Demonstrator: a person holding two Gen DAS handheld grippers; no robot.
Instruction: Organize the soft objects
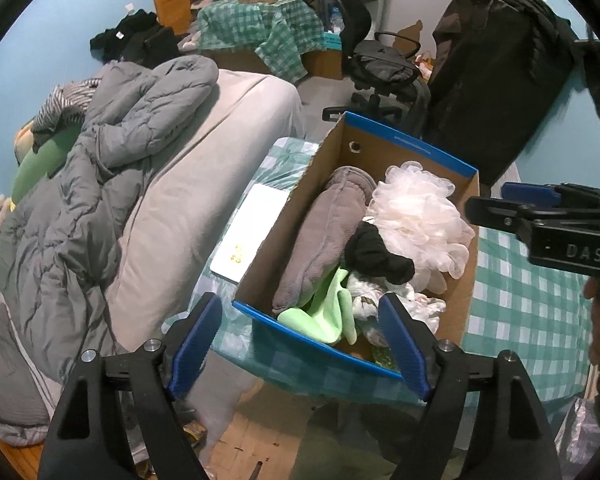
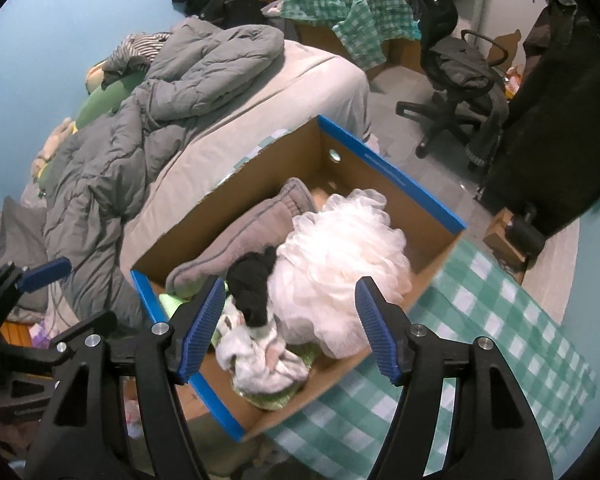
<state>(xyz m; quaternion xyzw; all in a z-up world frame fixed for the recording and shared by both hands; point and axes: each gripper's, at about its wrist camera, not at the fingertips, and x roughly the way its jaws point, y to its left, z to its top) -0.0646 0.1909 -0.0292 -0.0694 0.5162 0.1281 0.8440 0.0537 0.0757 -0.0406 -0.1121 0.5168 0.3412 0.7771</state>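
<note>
A cardboard box with blue rim point(image 1: 414, 142) point(image 2: 400, 174) stands on a green checked tablecloth point(image 1: 532, 312) point(image 2: 500, 320). It holds a grey towel point(image 1: 324, 236) point(image 2: 240, 236), a white mesh bath pouf point(image 1: 420, 216) point(image 2: 340, 256), a black sock point(image 1: 374, 254) point(image 2: 254, 280), a green cloth point(image 1: 328, 312) and a white patterned cloth point(image 2: 260, 360). My left gripper point(image 1: 300, 344) is open and empty over the box's near rim. My right gripper point(image 2: 290, 328) is open and empty above the box's contents; it also shows in the left wrist view point(image 1: 540, 216).
A bed with grey sheet point(image 1: 188, 184) point(image 2: 260, 120) and a rumpled grey duvet point(image 1: 100, 168) lies left of the box. A white tray point(image 1: 252, 232) sits beside the box. An office chair point(image 2: 452, 80) and a dark hanging coat point(image 1: 496, 68) stand behind.
</note>
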